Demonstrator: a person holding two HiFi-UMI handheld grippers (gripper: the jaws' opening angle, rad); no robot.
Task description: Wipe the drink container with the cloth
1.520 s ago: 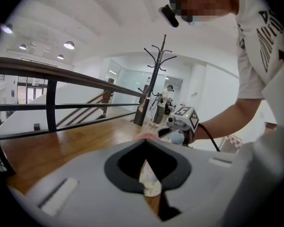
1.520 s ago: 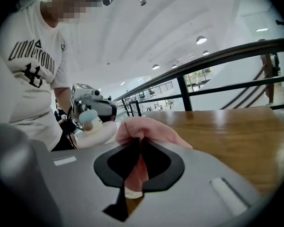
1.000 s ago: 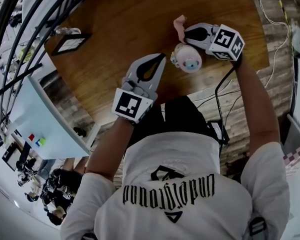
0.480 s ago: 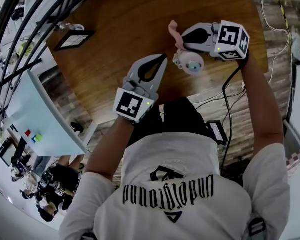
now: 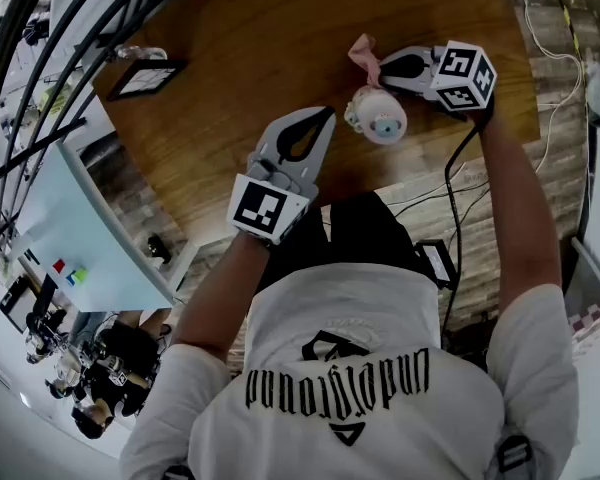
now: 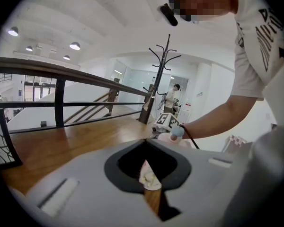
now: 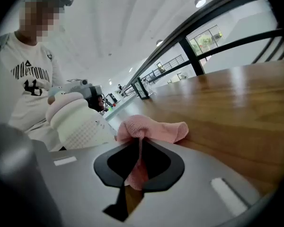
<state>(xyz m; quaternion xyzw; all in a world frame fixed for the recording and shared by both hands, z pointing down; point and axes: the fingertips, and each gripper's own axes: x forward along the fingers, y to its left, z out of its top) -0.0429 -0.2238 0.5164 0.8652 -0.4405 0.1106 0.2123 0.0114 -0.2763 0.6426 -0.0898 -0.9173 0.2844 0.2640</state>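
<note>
My left gripper [image 5: 322,118] hangs nearest to me, jaws pressed together on nothing I can name. Just beyond it, the drink container [image 5: 377,115] stands upright on the table [image 5: 230,38]. Behind that, my right gripper [image 7: 135,143] pinches the pink cloth [image 7: 154,130] close beside the container, so I judge the wiping is mostly left to do.

We log: bench [image 5: 230,28] – round, brown wood | floor [image 5: 115,173] – grey-brown planks, white cables [image 5: 553,88] lying on it | black railing [image 6: 60,103] beside the bench | black coat stand [image 6: 166,65] beyond | white ceiling, round lamps [image 6: 75,45] lit.
</note>
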